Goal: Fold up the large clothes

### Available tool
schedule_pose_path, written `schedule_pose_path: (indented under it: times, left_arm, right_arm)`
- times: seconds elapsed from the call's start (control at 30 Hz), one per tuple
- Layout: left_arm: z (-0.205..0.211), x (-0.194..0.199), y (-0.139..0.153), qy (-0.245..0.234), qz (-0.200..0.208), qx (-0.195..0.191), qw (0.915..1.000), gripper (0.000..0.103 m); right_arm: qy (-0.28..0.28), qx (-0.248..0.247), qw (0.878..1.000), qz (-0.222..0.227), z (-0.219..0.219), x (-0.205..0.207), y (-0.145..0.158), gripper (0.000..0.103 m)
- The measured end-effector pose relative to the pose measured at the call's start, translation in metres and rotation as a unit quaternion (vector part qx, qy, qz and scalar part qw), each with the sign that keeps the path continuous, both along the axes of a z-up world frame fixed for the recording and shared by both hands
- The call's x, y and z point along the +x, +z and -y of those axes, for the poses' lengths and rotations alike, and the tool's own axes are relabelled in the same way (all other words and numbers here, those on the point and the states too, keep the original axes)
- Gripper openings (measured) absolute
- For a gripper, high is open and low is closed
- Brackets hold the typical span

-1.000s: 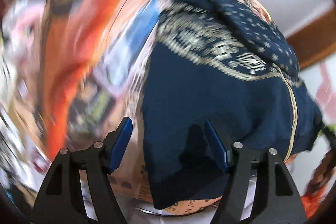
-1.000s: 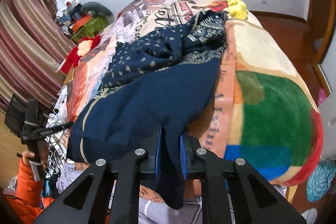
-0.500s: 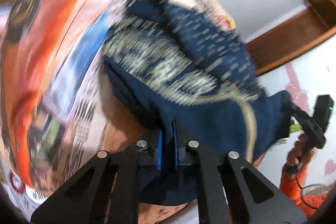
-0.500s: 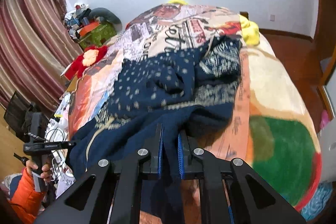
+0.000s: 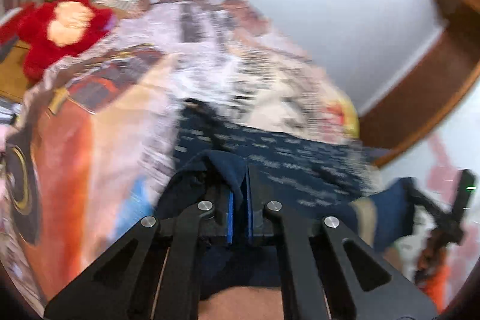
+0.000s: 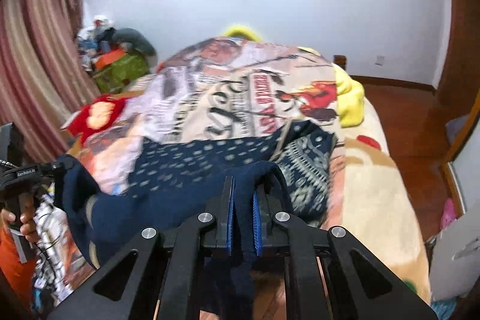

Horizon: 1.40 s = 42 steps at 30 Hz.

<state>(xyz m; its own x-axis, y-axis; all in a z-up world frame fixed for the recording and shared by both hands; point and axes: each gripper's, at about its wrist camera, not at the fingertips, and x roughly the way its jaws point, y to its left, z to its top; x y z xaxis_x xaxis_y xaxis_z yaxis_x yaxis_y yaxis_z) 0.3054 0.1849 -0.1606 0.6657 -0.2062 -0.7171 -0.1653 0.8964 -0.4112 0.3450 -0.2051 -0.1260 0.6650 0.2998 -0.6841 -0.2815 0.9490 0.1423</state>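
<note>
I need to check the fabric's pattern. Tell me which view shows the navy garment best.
The right wrist view: the navy garment is fairly sharp there, dots and patterned band visible, its edge clamped in the right gripper. The left wrist view shows it badly motion-blurred, pinched in the left gripper.

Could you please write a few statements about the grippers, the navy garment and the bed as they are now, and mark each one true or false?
1. The left gripper has its jaws shut on the navy garment. True.
2. The right gripper is open and empty. False: its jaws are shut on the same garment.
3. The garment lies on a patterned bedspread. True.
4. The garment is plain white. False: it is dark blue with pale dots and patterned bands.
5. A red plush toy lies near the bed's edge. True.
</note>
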Motion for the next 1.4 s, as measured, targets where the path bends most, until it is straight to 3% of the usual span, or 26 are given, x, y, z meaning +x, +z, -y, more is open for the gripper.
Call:
schedule_pose_path:
  times: [0.07, 0.17, 0.27, 0.37, 0.5, 0.6, 0.67, 0.73, 0.77, 0.83, 0.93, 1.2, 1.4]
  left_arm:
    - [-0.003, 0.018, -0.028, 0.014, -0.036, 0.027, 0.9989, 0.005]
    - [-0.008, 0.039, -0.077, 0.01, -0.092, 0.024, 0.9954, 0.006]
    - [-0.005, 0.043, -0.102, -0.005, -0.109, 0.04, 0.9933, 0.01]
    - [-0.006, 0.041, -0.103, -0.009, -0.106, 0.067, 0.9921, 0.017]
    - [-0.015, 0.038, -0.091, -0.025, -0.106, 0.081, 0.9908, 0.022]
    - [-0.025, 0.03, -0.078, 0.01, -0.1, 0.137, 0.9855, 0.058]
    - [-0.036, 0.022, -0.07, 0.046, -0.104, 0.179, 0.9773, 0.058]
    - [-0.044, 0.014, -0.064, 0.042, -0.108, 0.162, 0.98, 0.058]
    - [-0.046, 0.006, -0.056, 0.037, -0.101, 0.138, 0.9846, 0.058]
    - [-0.044, -0.004, -0.046, 0.031, -0.086, 0.122, 0.9883, 0.058]
    - [-0.021, -0.015, -0.031, 0.003, -0.069, 0.118, 0.9906, 0.058]
    - [0.063, -0.022, -0.017, -0.106, -0.045, 0.133, 0.9844, 0.059]
    - [0.117, -0.006, -0.043, -0.167, -0.07, 0.132, 0.9746, 0.06]
  right_arm:
    - [-0.014, -0.022, 1.0, -0.014, 0.001, 0.026, -0.016, 0.008]
    - [-0.029, -0.058, 0.997, -0.049, 0.007, 0.062, -0.052, 0.008]
    - [-0.018, -0.052, 0.994, -0.096, 0.017, 0.083, -0.078, 0.008]
    - [-0.008, -0.028, 0.993, -0.116, 0.028, 0.089, -0.084, 0.008]
    - [0.005, -0.044, 0.993, -0.11, 0.032, 0.083, -0.075, 0.008]
    - [-0.009, -0.064, 0.993, -0.099, 0.039, 0.075, -0.066, 0.012]
    - [-0.06, -0.119, 0.988, -0.073, 0.05, 0.068, -0.057, 0.012]
    - [-0.115, -0.173, 0.976, -0.062, 0.066, 0.064, -0.051, 0.013]
    - [-0.114, -0.161, 0.978, -0.067, 0.075, 0.061, -0.047, 0.013]
    - [-0.1, -0.101, 0.986, -0.081, 0.091, 0.05, -0.037, 0.013]
    - [-0.076, -0.063, 0.992, -0.079, 0.09, 0.032, -0.022, 0.013]
    - [0.054, -0.056, 0.995, -0.066, 0.006, -0.009, -0.014, 0.013]
    - [0.139, -0.05, 0.983, -0.112, -0.055, -0.018, -0.042, 0.013]
